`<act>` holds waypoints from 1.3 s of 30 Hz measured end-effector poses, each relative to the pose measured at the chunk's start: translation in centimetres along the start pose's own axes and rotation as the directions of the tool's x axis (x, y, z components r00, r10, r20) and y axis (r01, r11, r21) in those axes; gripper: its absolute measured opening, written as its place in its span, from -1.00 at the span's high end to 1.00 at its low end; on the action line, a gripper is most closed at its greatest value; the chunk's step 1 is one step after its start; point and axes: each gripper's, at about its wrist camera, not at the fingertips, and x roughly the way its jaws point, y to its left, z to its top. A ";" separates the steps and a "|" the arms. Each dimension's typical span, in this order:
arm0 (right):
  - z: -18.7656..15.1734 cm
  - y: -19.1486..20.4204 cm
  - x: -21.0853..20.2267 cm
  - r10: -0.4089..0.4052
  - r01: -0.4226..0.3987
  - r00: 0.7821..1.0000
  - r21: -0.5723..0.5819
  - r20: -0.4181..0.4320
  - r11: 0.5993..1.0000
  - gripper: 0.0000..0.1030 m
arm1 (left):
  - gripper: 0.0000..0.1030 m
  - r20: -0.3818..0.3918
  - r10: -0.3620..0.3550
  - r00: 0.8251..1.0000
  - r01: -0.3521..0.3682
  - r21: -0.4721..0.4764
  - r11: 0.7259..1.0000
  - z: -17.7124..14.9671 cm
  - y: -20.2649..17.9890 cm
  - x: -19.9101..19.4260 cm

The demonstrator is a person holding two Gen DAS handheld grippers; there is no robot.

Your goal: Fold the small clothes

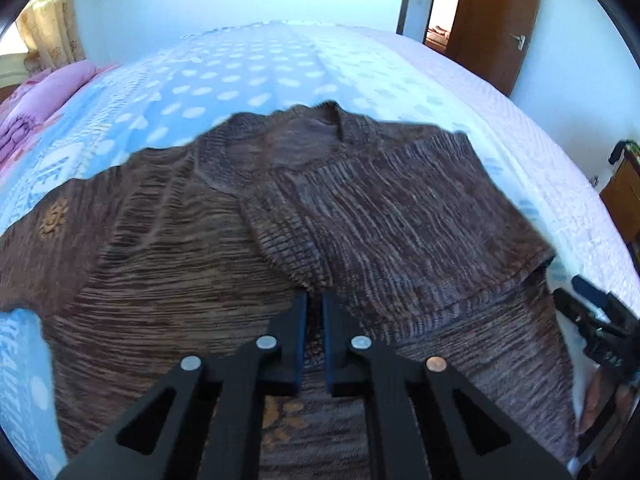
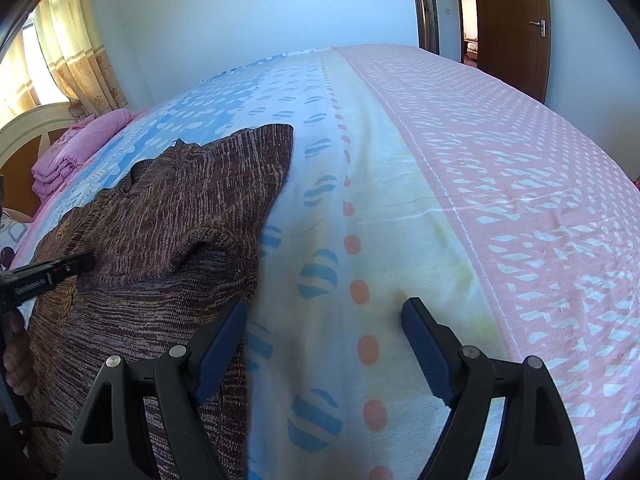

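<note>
A brown knitted sweater (image 1: 168, 264) lies spread on the bed, its right sleeve (image 1: 392, 216) folded across the chest. My left gripper (image 1: 314, 300) is shut on the ribbed cuff of that sleeve, over the sweater's middle. The left gripper also shows in the right wrist view (image 2: 86, 261), at the far left over the sweater (image 2: 168, 216). My right gripper (image 2: 324, 312) is open and empty above the sheet, its left finger at the sweater's right edge. The right gripper shows at the right edge of the left wrist view (image 1: 596, 300).
The bed is covered by a sheet with blue dots (image 1: 248, 80) and a pink patterned band (image 2: 500, 184). Folded pink bedding (image 2: 76, 152) lies by the headboard at the left. A brown door (image 2: 516, 20) stands open beyond the bed. A wooden cabinet (image 1: 624, 200) is at the right.
</note>
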 end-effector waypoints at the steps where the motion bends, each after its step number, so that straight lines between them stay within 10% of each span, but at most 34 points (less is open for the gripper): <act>1: 0.0 0.0 0.0 0.000 0.000 1.000 -0.001 0.000 1.000 -0.58 | 0.85 0.009 0.008 1.000 -0.008 0.014 1.000 0.1 0.3 -0.5; 8: 0.0 -0.1 -0.2 0.002 -0.002 1.000 0.000 0.005 1.000 -0.58 | 0.76 -0.029 0.097 0.995 -0.096 0.034 0.995 -0.9 1.3 0.4; 12: 0.7 0.1 -1.8 0.016 -0.016 0.998 0.015 0.059 1.000 -0.58 | -0.03 0.020 0.172 0.985 -0.172 -0.026 0.985 -0.5 2.9 -0.6; 15: 2.9 2.7 -2.6 0.031 -0.023 0.994 -0.070 0.105 0.997 -0.58 | -0.20 0.139 0.308 0.941 -0.310 -0.003 0.951 1.3 2.9 -1.2; 19: 5.6 6.0 -0.5 0.032 -0.019 0.996 -0.146 0.083 0.989 -0.58 | -0.20 0.113 0.351 0.929 -0.357 0.031 0.934 3.2 2.8 1.3; 24: 4.7 6.5 4.8 -0.132 0.109 0.986 -0.199 -0.106 0.974 -0.58 | -0.27 0.064 0.440 0.896 -0.444 0.117 0.888 2.0 2.3 4.6; 27: 3.5 5.5 3.8 -0.108 0.089 0.990 -0.179 -0.095 0.980 -0.58 | -0.71 0.145 0.501 0.853 -0.519 0.140 0.843 1.0 2.5 3.7; 33: 6.5 10.2 0.2 0.041 -0.043 0.999 -0.206 -0.011 0.978 -0.58 | -0.69 0.086 0.456 0.886 -0.456 -0.014 0.890 2.7 7.0 2.5; 39: 8.9 20.6 4.5 0.094 -0.110 0.994 -0.394 -0.061 0.913 -0.58 | -0.74 0.137 0.455 0.880 -0.450 -0.070 0.890 0.9 9.9 -1.7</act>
